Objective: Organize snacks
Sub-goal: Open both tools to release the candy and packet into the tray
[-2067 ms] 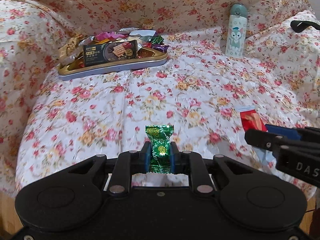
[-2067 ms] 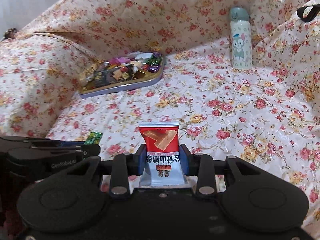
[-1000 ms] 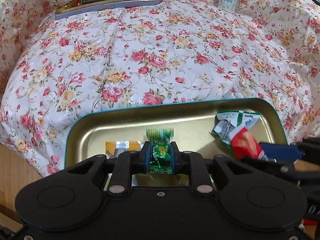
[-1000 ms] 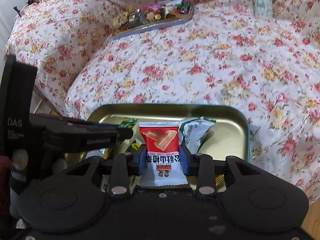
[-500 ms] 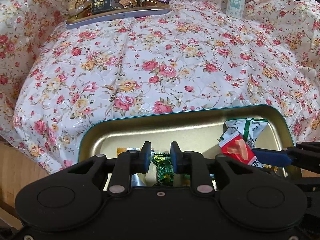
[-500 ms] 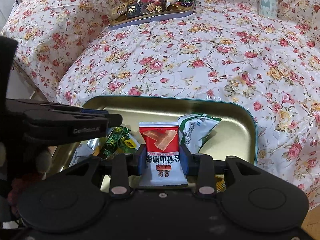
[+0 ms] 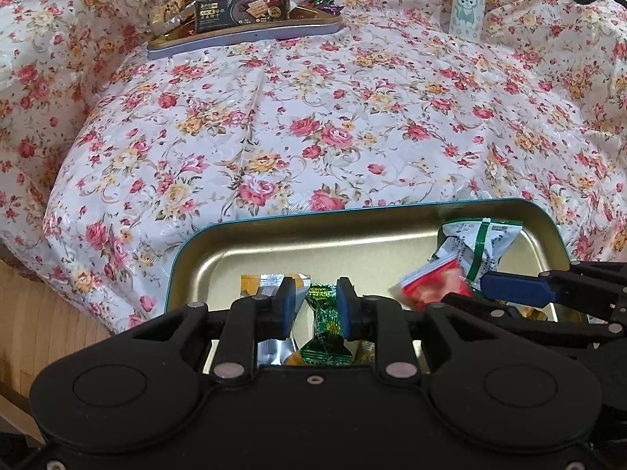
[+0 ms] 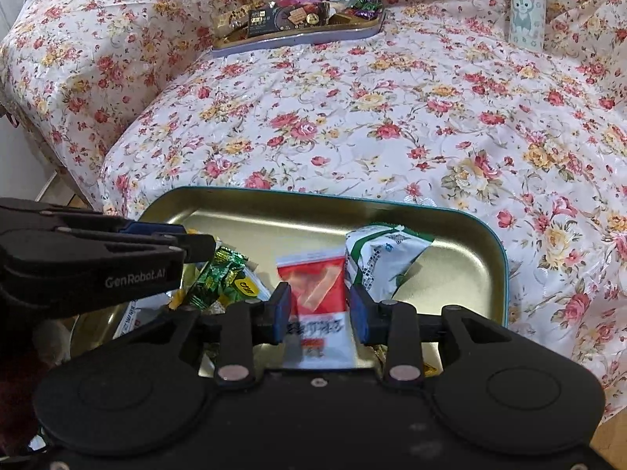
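A gold tray with a teal rim (image 7: 352,211) (image 8: 450,219) lies at the near edge of the floral bed. My left gripper (image 7: 315,305) is open; the green candy (image 7: 325,321) (image 8: 215,278) lies loose in the tray below it. My right gripper (image 8: 319,305) is open; the red and white snack packet (image 8: 317,297) (image 7: 431,290) sits blurred between its parted fingers, over the tray. A white and green packet (image 8: 384,262) (image 7: 478,243) lies in the tray beside it. An orange and silver packet (image 7: 270,282) lies at the left.
A second tray full of mixed snacks (image 7: 243,15) (image 8: 298,19) sits at the far side of the bed. A pale bottle with a cartoon cat (image 7: 466,4) (image 8: 527,8) stands at the far right. Wooden floor (image 7: 39,333) shows at the lower left.
Both grippers carried their snacks back from the bed to the near tray. The left let go of the green candy half a second ago; the right has just opened and the red packet is slipping down.
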Tool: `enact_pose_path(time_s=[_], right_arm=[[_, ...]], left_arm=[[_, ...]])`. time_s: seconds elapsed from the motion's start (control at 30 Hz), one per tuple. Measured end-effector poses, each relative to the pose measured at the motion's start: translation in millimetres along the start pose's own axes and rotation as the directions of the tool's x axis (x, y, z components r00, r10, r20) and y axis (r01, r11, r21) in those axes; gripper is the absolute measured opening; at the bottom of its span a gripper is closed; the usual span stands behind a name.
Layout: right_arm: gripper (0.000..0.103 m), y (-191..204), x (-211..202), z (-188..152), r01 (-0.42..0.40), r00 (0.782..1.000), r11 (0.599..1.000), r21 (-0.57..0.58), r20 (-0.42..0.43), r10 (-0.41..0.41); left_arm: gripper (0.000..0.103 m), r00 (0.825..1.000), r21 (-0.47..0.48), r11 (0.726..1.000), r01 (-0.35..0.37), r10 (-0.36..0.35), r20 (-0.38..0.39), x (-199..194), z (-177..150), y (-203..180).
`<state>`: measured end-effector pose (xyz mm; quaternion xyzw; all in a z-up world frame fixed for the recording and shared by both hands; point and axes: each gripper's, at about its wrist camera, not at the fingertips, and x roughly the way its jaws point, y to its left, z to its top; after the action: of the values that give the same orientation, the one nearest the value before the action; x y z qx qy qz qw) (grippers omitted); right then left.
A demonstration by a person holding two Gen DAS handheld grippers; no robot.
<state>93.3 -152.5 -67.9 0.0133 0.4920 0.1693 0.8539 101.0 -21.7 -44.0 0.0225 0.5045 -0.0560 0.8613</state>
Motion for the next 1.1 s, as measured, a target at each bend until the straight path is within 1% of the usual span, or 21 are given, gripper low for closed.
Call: enact_pose_path(time_s=[0.33, 0.4, 0.47, 0.57, 0.7, 0.77, 0.93, 0.97, 1.0, 1.03, 1.1], right_arm=[[0.036, 4.5, -27.8, -7.9, 0.026, 0.997, 1.0, 0.009, 0.073, -0.026], [0.04, 6.2, -35.0, -10.8, 0.035, 0.995, 0.999, 0.023, 0.088, -0.036], [0.049, 6.6, -42.2, -13.4, 0.045, 0.994, 0.998, 0.045, 0.099, -0.049], [0.055, 8.7, -56.0, -18.6, 0.067, 0.989, 0.996, 0.06, 0.129, -0.074], [0.06, 12.1, -74.1, -26.8, 0.087, 0.979, 0.994, 0.066, 0.177, -0.097], [0.065, 13.2, -82.4, -31.3, 0.095, 0.974, 0.992, 0.077, 0.197, -0.109], [0.069, 15.4, -96.6, -41.6, 0.117, 0.963, 0.988, 0.096, 0.231, -0.137], [0.069, 15.6, -98.4, -43.1, 0.122, 0.962, 0.988, 0.097, 0.234, -0.142], [0.07, 16.1, -98.7, -43.6, 0.127, 0.96, 0.987, 0.096, 0.237, -0.146], [0.071, 16.7, -99.7, -44.6, 0.131, 0.959, 0.987, 0.094, 0.239, -0.15], [0.072, 18.1, -100.3, -46.6, 0.136, 0.959, 0.987, 0.085, 0.238, -0.153]], left_arm=[[0.032, 0.998, -0.007, 1.0, -0.009, 0.009, 0.059, -22.9, -13.0, -5.3], [0.032, 0.997, -0.012, 1.0, -0.009, 0.01, 0.073, -29.2, -17.0, -6.0], [0.033, 0.996, -0.014, 1.0, -0.009, 0.01, 0.087, -35.0, -21.4, -6.9], [0.033, 0.994, -0.022, 1.0, -0.015, 0.017, 0.109, -43.7, -28.5, -8.3], [0.034, 0.991, -0.02, 1.0, -0.018, 0.021, 0.134, -54.6, -38.7, -12.0], [0.034, 0.989, -0.015, 1.0, -0.021, 0.023, 0.148, -60.0, -43.2, -13.8], [0.035, 0.984, -0.023, 0.999, -0.027, 0.03, 0.178, -71.9, -51.5, -13.6], [0.036, 0.983, -0.029, 0.999, -0.027, 0.032, 0.18, -73.4, -52.6, -12.8], [0.043, 0.983, -0.036, 0.999, -0.028, 0.034, 0.182, -74.8, -54.0, -12.2], [0.048, 0.982, -0.042, 0.999, -0.028, 0.036, 0.185, -76.2, -55.1, -11.0], [0.048, 0.981, -0.053, 0.998, -0.031, 0.041, 0.192, -79.2, -56.9, -8.8]])
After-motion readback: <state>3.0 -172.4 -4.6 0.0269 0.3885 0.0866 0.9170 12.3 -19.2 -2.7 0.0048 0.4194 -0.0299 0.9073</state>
